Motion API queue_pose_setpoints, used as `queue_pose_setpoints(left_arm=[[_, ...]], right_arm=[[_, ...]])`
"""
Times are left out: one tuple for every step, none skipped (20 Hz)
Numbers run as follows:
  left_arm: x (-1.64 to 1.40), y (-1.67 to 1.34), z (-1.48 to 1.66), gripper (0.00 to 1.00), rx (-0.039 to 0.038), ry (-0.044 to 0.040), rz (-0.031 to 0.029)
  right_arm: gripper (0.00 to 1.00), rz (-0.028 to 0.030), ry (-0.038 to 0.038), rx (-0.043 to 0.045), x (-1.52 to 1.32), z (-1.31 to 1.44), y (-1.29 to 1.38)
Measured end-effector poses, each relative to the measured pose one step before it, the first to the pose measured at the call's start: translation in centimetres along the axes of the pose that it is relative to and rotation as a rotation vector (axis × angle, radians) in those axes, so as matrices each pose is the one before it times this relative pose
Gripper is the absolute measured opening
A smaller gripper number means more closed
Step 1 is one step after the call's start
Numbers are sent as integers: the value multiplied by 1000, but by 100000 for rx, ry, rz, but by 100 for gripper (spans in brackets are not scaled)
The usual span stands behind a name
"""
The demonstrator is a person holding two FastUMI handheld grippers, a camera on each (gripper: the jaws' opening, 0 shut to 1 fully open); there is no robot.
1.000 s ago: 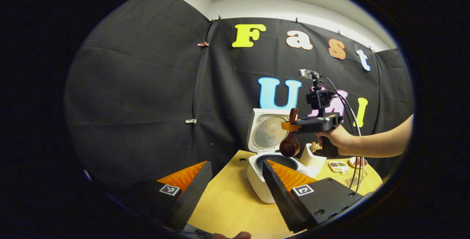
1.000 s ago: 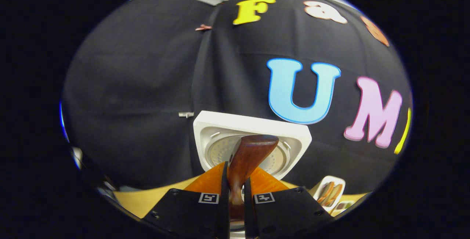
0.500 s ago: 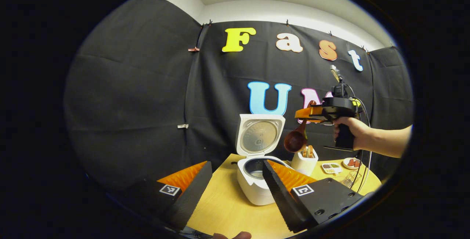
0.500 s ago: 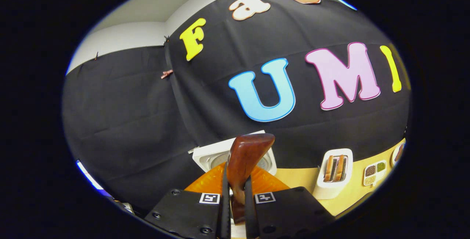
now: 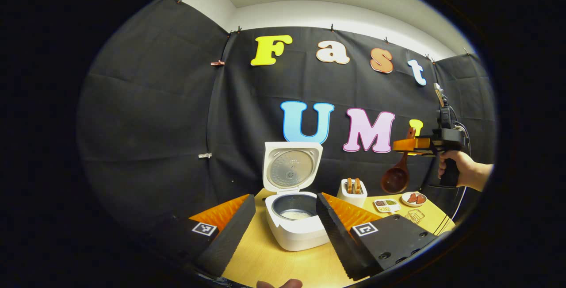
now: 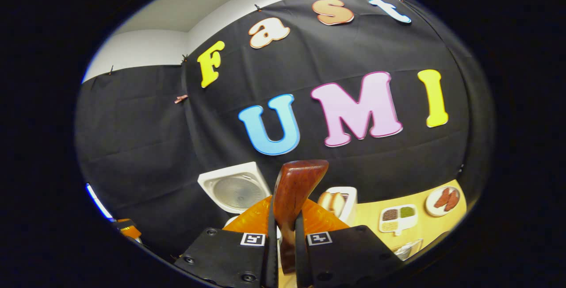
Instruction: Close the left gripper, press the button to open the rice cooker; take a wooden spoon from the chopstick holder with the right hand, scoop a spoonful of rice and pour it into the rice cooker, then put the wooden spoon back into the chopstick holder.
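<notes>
The white rice cooker [image 5: 295,235] stands on the wooden table [image 5: 265,257] with its lid [image 5: 289,166] up and white rice in its pot. My left gripper [image 5: 285,197] is open, one finger on each side of the cooker, nearer to me than it. At the far right my right gripper [image 5: 409,145] is shut on the wooden spoon [image 5: 395,177], whose bowl hangs down, right of the white chopstick holder [image 5: 352,193]. In the right gripper view the spoon's handle [image 6: 296,186] stands up between the fingers of the right gripper [image 6: 283,217], with the cooker's lid [image 6: 234,186] and the holder [image 6: 338,201] beyond.
A divided dish of grains [image 5: 385,204] and a small plate with red pieces [image 5: 414,198] lie on the table right of the holder, below the spoon. A hand [image 5: 460,170] holds the right gripper, with cables hanging under it. A wire rack [image 5: 414,216] sits near the table's right edge.
The right gripper has carried the spoon from above the cooker to the right, past the chopstick holder. The left gripper has stayed open and drawn back a little, so the cooker's pot now shows between its fingers.
</notes>
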State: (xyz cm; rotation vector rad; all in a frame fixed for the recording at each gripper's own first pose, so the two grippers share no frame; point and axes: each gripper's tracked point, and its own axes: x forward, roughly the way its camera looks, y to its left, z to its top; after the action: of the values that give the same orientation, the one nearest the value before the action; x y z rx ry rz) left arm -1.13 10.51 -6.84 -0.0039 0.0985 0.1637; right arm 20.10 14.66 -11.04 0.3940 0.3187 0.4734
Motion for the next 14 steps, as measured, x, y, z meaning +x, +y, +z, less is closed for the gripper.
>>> queue_pose_setpoints(left_arm=[[154, -622, 55, 95, 199, 75, -595], [145, -694, -64, 96, 94, 294, -647], [172, -563, 43, 95, 374, 212, -90], [166, -471, 57, 95, 543, -40, 34], [178, -463, 171, 95, 470, -110, 163], [182, -572, 92, 95, 213, -34, -97], [111, -516, 70, 95, 139, 220, -66], [184, -473, -92, 95, 198, 375, 103], [193, -439, 27, 95, 468, 499, 234], [156, -406, -109, 95, 655, 556, 429], [139, -459, 56, 95, 571, 485, 403], [227, -333, -37, 96, 330, 330, 487], [164, -350, 97, 96, 40, 379, 536], [169, -298, -80, 96, -296, 534, 691]], right_arm=[[20, -2996, 222, -1459, -909, -172, -2268], [20, -3197, 239, -1083, -762, -326, -2362], [19, -2631, 370, -754, -631, -326, -2151], [20, -2651, 465, -475, -394, -324, -2023], [19, -2735, 450, -634, -398, -416, -2041], [19, -2812, 401, -511, -158, -427, -2003], [20, -2791, 335, -401, -24, -500, -1930], [19, -2434, 548, -696, -2, -546, -1711], [20, -2262, 944, -690, 152, -736, -1666], [20, -2066, 762, -769, 290, -944, -1442], [20, -2461, 953, -388, 375, -929, -1479], [20, -1768, 813, 460, 405, -1001, -1154], [20, -1457, 991, 545, 579, -958, -1085], [20, -887, 1382, 1182, 559, -1093, -961]])
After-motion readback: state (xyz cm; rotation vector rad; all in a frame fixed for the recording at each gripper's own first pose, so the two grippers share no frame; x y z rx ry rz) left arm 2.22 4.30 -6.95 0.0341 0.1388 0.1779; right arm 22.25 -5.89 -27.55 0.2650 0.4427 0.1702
